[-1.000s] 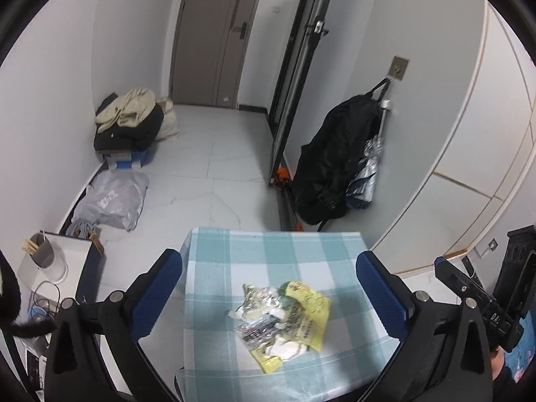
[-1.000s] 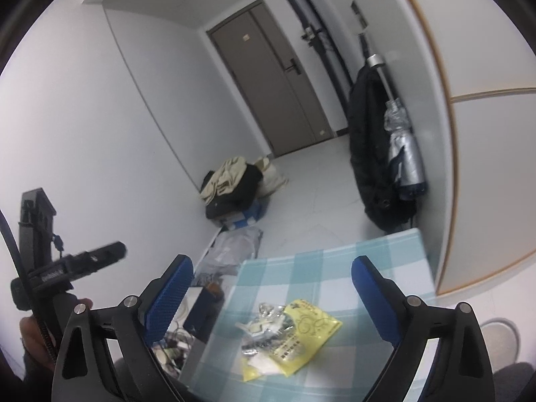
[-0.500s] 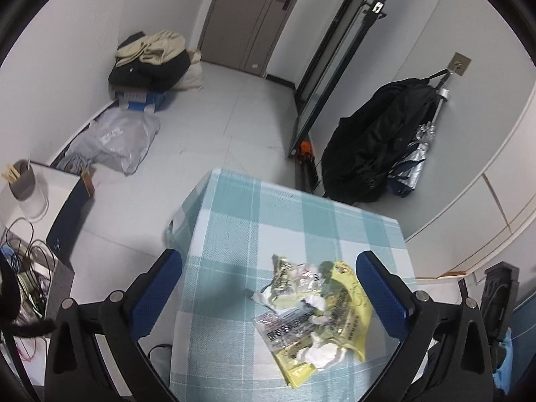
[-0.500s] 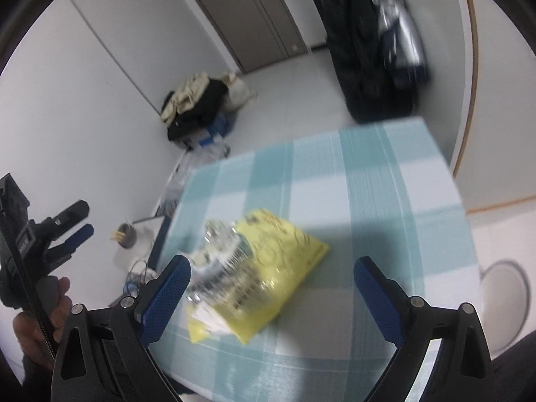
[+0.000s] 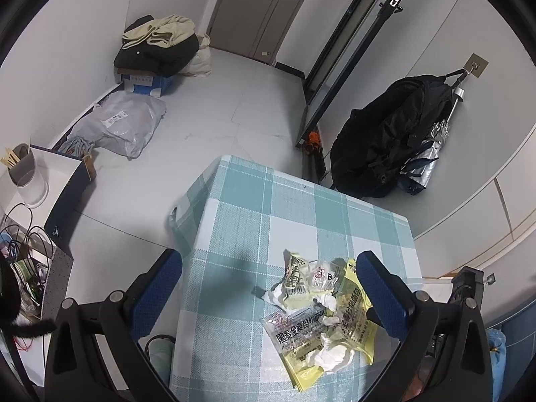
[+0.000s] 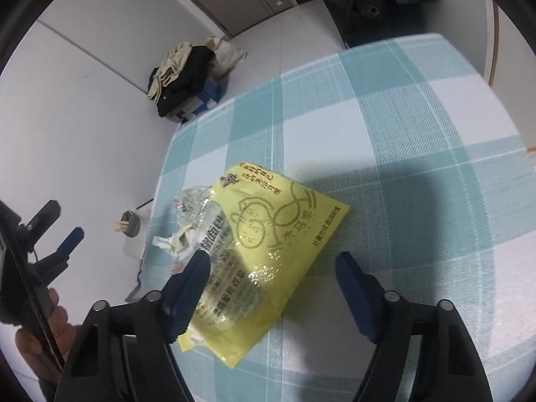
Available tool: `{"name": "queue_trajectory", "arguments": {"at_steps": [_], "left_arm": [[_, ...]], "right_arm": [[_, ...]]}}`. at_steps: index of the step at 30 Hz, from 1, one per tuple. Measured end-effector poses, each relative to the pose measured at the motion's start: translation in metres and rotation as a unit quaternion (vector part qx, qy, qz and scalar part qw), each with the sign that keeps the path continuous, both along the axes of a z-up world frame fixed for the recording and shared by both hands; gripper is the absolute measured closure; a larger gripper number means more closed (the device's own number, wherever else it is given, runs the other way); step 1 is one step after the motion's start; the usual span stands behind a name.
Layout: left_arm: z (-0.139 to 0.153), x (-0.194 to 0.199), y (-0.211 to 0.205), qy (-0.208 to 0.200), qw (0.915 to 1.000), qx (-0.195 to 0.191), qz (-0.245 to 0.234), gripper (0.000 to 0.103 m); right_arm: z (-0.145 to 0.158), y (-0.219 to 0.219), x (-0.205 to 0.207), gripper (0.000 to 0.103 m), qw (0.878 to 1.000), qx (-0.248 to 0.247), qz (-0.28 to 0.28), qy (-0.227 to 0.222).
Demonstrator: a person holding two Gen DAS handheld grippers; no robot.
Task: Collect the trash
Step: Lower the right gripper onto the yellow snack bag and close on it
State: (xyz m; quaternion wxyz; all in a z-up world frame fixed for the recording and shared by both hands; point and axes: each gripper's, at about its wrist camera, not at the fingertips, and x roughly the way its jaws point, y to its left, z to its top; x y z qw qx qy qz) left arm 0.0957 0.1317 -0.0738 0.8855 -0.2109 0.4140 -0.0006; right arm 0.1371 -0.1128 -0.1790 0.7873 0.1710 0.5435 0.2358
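A pile of trash lies on the teal checked tablecloth (image 5: 254, 221): a yellow plastic bag (image 6: 278, 231), a clear printed wrapper (image 5: 294, 331), a small yellow wrapper (image 5: 296, 278) and crumpled white tissue (image 5: 330, 355). My left gripper (image 5: 268, 281) is open and hovers above the table's left part, its right finger beside the pile. My right gripper (image 6: 273, 268) is open and low over the yellow bag, which lies between its fingers; the left finger (image 6: 191, 281) covers part of the clear wrapper (image 6: 214, 234). The yellow bag also shows in the left wrist view (image 5: 355, 321).
A black backpack (image 5: 385, 140) and a folded umbrella (image 5: 432, 147) hang on the wall behind the table. On the floor lie a grey plastic bag (image 5: 117, 127) and a heap of clothes (image 5: 157, 47) on a blue box. A white cabinet (image 5: 53, 174) with a cup stands at the left.
Both grippers have come down and forward over the table. The trash pile now looks much larger, and the right gripper has dropped close onto the yellow bag.
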Motion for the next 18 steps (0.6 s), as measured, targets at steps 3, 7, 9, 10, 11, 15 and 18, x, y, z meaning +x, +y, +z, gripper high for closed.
{"name": "queue_trajectory", "arguments": {"at_steps": [3, 7, 9, 10, 11, 15, 18], "left_arm": [[-0.001, 0.001, 0.000, 0.004, 1.0000, 0.002, -0.001, 0.001], [-0.004, 0.005, 0.000, 0.012, 0.9999, 0.002, -0.001, 0.001], [-0.005, 0.006, -0.001, 0.014, 0.9999, 0.003, -0.001, 0.001], [-0.005, 0.006, -0.002, 0.013, 0.9999, 0.004, -0.001, 0.001], [-0.005, 0.006, -0.002, 0.012, 0.9999, 0.008, -0.001, 0.001], [-0.008, 0.008, -0.004, 0.019, 0.9997, 0.015, 0.000, 0.001], [-0.012, 0.010, -0.003, 0.028, 0.9993, 0.023, 0.004, 0.001]], "right_arm": [[0.001, 0.002, 0.000, 0.034, 1.000, 0.000, 0.000, -0.004], [-0.001, 0.005, 0.000, 0.054, 1.000, -0.005, 0.005, 0.003], [0.000, 0.005, -0.002, 0.066, 1.000, -0.004, 0.009, -0.001], [0.000, 0.005, -0.002, 0.068, 1.000, -0.003, 0.010, -0.003], [0.000, 0.004, -0.003, 0.073, 1.000, -0.004, 0.010, -0.005], [0.002, 0.000, -0.005, 0.090, 1.000, 0.010, 0.012, -0.009], [0.006, -0.003, -0.007, 0.095, 0.999, 0.025, 0.012, -0.020]]}}
